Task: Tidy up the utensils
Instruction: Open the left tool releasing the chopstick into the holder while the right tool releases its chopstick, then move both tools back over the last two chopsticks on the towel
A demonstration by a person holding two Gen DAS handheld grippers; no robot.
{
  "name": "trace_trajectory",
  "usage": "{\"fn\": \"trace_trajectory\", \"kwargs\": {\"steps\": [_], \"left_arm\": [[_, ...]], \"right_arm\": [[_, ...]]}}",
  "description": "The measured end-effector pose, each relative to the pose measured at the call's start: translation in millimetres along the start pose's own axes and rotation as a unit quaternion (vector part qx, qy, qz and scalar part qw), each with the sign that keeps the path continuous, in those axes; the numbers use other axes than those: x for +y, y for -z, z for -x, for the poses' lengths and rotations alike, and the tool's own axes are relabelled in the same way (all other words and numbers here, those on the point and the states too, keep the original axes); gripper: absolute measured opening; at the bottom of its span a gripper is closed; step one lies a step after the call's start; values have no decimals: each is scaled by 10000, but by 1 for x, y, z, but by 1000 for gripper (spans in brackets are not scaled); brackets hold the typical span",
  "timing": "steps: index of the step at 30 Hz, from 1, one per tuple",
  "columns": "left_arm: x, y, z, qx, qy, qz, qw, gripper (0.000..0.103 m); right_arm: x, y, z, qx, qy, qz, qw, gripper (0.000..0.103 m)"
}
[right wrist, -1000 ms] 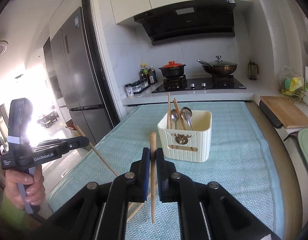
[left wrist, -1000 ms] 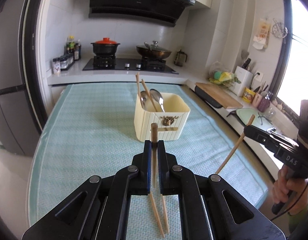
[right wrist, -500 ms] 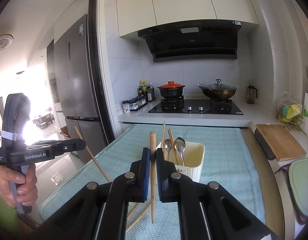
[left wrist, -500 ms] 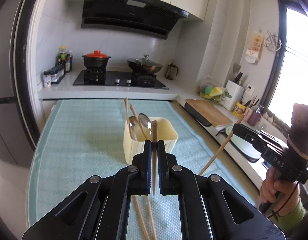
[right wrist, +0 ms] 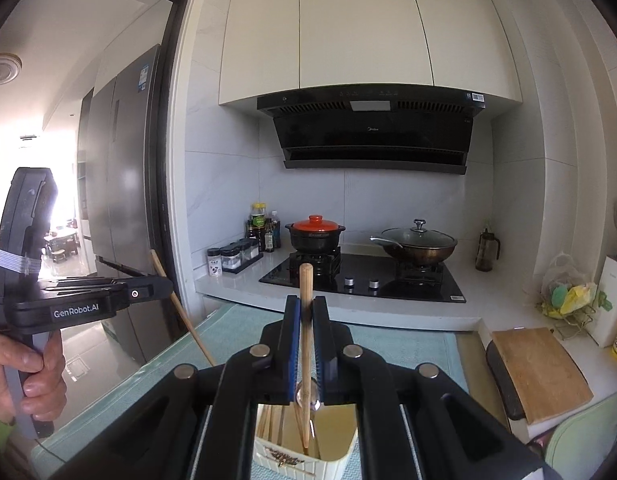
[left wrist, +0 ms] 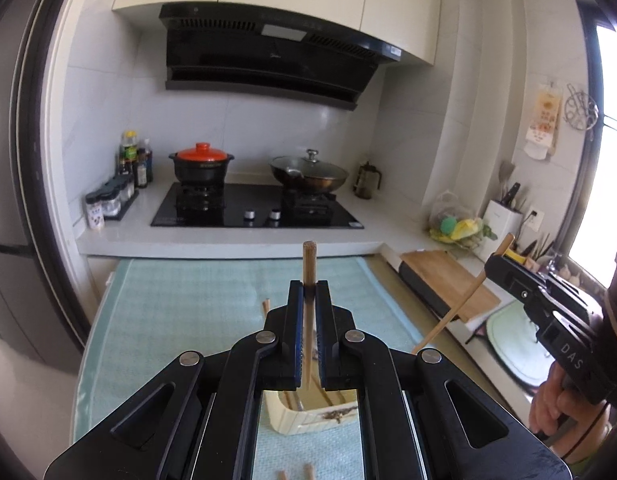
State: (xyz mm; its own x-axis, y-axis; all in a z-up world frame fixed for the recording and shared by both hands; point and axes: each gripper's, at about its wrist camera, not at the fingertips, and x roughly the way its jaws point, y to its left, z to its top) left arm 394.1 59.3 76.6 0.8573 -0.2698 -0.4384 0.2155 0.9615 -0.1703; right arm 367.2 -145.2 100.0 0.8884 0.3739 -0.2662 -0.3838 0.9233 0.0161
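Note:
My left gripper (left wrist: 308,286) is shut on a wooden chopstick (left wrist: 309,264) that stands upright between its pads. Under its fingers sits the cream utensil holder (left wrist: 308,416) with chopsticks inside. Two loose chopsticks (left wrist: 307,470) lie on the teal mat (left wrist: 180,312) near me. My right gripper (right wrist: 306,302) is shut on another chopstick (right wrist: 305,288), whose lower end hangs over the holder (right wrist: 308,456), beside a spoon (right wrist: 310,398). Each view shows the other gripper held to the side: the right one (left wrist: 528,296) and the left one (right wrist: 108,300), each with its slanted chopstick.
Beyond the mat runs a white counter with a black hob (left wrist: 260,208), a red-lidded pot (left wrist: 202,164), a lidded wok (left wrist: 308,172) and spice jars (left wrist: 108,200). A wooden cutting board (right wrist: 536,368) lies to the right. A fridge (right wrist: 120,200) stands at the left.
Both grippers rose and moved forward with their chopsticks. The holder, earlier ahead of the fingers, now lies beneath them, mostly hidden by the gripper bodies.

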Motion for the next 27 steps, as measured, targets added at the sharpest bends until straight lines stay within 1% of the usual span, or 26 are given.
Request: {"fn": "trace_trajectory", "kwargs": {"steps": [2,4,6,9,12,16,18,19,20,21,22,23,24,27], "left_arm": [[4,3,-26,243,-31,30,9997,4],[7,8,-51,558,-30,59,9984,4],[11,15,-74,847,-40,109,9963,4],[13,26,-100,1163,-109,91,9931,4],[13,34,-120,1390,-151,68,9901,4],[11,41,-136,1576,-226,12,9872,5],[10,39,-139,1597,-276,29,9868,14],[10,38,-137,1585,-305,40,9869,29],[10,37,-133,1525,-353,49,9877,43],[11,35,-127,1438,-389,43,9888,49],[11,34,-118,1344,-398,17,9901,54],[12,32,-111,1271,-409,-12,9910,56],[13,30,-101,1217,-435,-28,9916,56],[14,28,-71,1076,-491,-50,9930,61]], "right_arm": [[-5,6,-22,159,53,3,9999,6],[-12,16,-46,424,85,-25,9991,6],[-21,28,-70,760,114,-79,9970,6],[-37,48,-105,1319,113,-266,9908,6],[-50,65,-132,1710,141,-364,9845,6],[-57,80,-157,2025,136,-420,9783,7],[-59,83,-166,2083,171,-486,9767,7],[-60,83,-167,2084,212,-505,9765,8],[-60,82,-166,2052,241,-530,9770,14],[-61,80,-163,1993,262,-568,9779,19],[-62,76,-158,1908,272,-612,9793,35],[-63,73,-150,1788,292,-643,9813,50],[-63,69,-141,1656,338,-637,9836,53],[-61,57,-113,1440,377,-585,9871,53]]}}
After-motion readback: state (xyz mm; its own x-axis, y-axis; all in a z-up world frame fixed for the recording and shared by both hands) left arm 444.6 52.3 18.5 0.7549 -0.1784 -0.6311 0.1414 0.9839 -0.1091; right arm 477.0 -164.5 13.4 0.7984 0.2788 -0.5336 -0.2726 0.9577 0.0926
